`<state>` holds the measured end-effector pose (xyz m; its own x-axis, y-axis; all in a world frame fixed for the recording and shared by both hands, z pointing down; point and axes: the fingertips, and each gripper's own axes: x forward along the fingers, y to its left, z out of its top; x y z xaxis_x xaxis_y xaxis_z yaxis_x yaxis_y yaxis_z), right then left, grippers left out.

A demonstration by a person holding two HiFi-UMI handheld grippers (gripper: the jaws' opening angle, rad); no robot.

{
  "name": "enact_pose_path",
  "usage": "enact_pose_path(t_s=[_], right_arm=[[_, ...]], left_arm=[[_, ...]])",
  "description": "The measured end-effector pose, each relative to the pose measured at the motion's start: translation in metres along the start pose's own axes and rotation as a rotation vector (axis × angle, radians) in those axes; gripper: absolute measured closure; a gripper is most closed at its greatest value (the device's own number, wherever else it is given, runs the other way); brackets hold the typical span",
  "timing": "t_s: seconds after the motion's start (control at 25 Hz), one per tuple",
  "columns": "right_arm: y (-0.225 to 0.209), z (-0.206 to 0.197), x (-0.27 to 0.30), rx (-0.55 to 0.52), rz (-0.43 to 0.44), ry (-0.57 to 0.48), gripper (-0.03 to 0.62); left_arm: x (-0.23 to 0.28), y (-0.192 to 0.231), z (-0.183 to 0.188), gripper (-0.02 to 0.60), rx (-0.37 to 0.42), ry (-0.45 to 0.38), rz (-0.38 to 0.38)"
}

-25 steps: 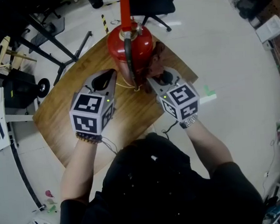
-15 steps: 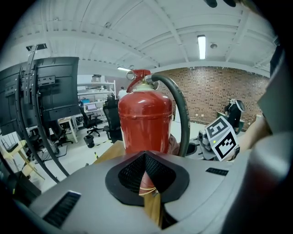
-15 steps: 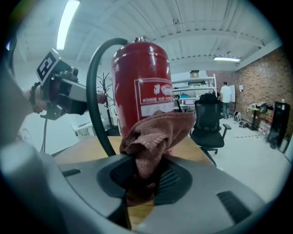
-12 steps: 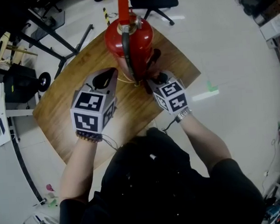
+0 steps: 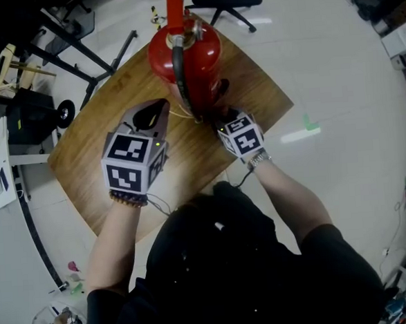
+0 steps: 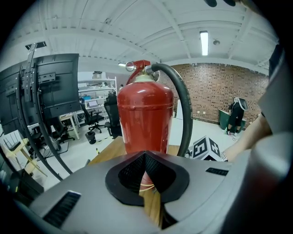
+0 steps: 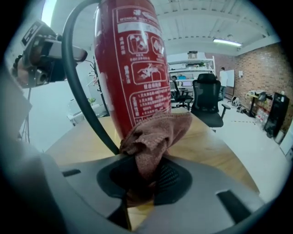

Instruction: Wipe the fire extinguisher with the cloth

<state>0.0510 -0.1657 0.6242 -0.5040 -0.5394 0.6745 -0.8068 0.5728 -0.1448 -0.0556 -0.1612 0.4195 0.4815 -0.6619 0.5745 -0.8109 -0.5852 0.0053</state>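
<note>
The left gripper [image 6: 145, 157], jaws pressed together on nothing, points at the red fire extinguisher [image 6: 145, 119] standing upright on the wooden table [image 5: 99, 165]. Its white label [image 7: 142, 59] carries pictograms and print too small to read. The right gripper [image 7: 142, 169] pinches the brown cloth [image 7: 155, 132] low beside the cylinder, whose top is cut off there.

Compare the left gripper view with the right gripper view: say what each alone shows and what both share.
Only the left gripper view shows the left gripper shut and empty, and the red valve handle on top. Only the right gripper view shows the right gripper shut on the brown terry cloth, and the white printed label. Both show the red cylindrical fire extinguisher, its black rubber hose and the wooden table.
</note>
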Motion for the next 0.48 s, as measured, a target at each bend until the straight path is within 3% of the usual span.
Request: enact_pose_path(t_s=[0.48], right_arm=[[-0.012,-0.041,0.028,0.030,0.002,0.128,0.491]], left_arm=[[0.005,-0.001,-0.003,0.580,-0.007,0.017,0.014]])
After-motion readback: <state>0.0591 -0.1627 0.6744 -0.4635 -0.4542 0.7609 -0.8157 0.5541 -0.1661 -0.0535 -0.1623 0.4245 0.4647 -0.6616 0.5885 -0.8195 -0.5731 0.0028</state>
